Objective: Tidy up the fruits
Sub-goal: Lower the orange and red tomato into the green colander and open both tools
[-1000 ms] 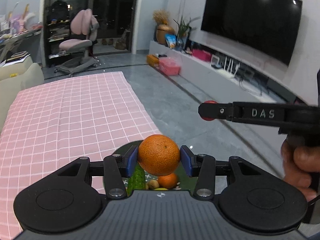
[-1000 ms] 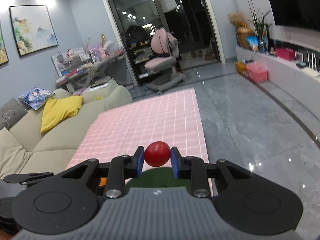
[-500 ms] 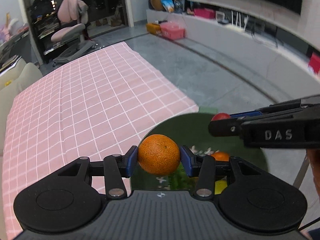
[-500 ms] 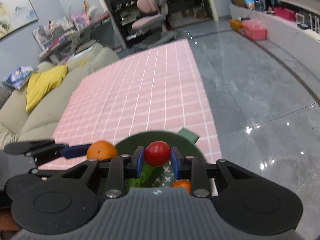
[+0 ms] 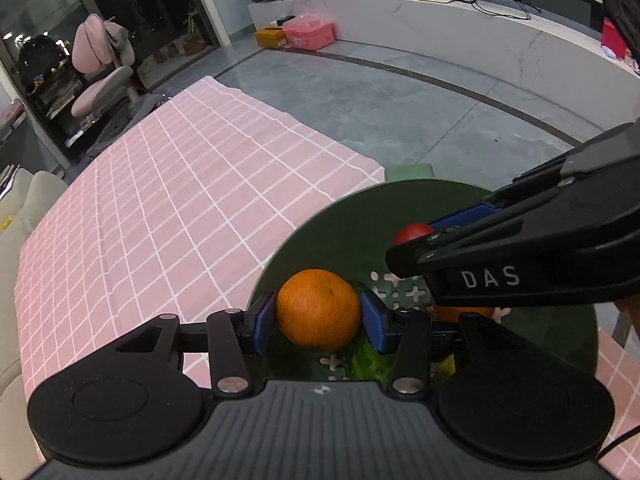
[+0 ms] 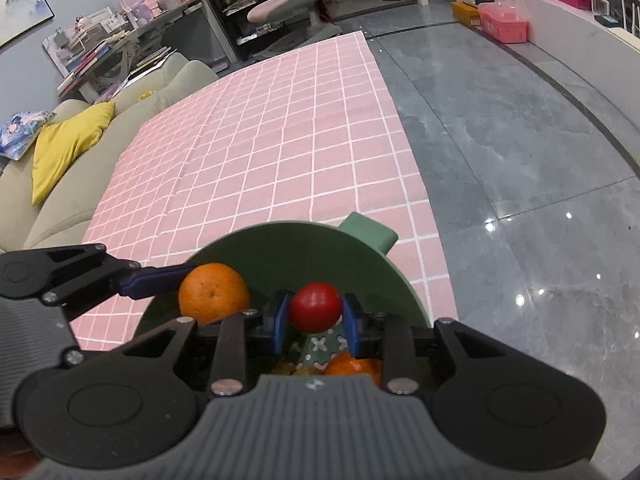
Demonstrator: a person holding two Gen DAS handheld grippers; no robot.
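Note:
My left gripper (image 5: 318,312) is shut on an orange (image 5: 318,309) and holds it over the left part of a dark green bowl (image 5: 360,216). My right gripper (image 6: 316,312) is shut on a small red fruit (image 6: 315,307) over the same bowl (image 6: 296,246). The orange also shows in the right wrist view (image 6: 214,293), and the red fruit in the left wrist view (image 5: 412,233). Inside the bowl lie another orange (image 6: 352,365), a cucumber (image 5: 366,362) and other fruit, mostly hidden.
The bowl sits at the near right corner of a pink checked tablecloth (image 6: 264,136). A grey tiled floor (image 6: 520,120) lies to the right. A beige sofa with a yellow cushion (image 6: 68,136) is on the left.
Both grippers have tilted down and moved over the bowl, each keeping its fruit. The bowl now fills more of both views.

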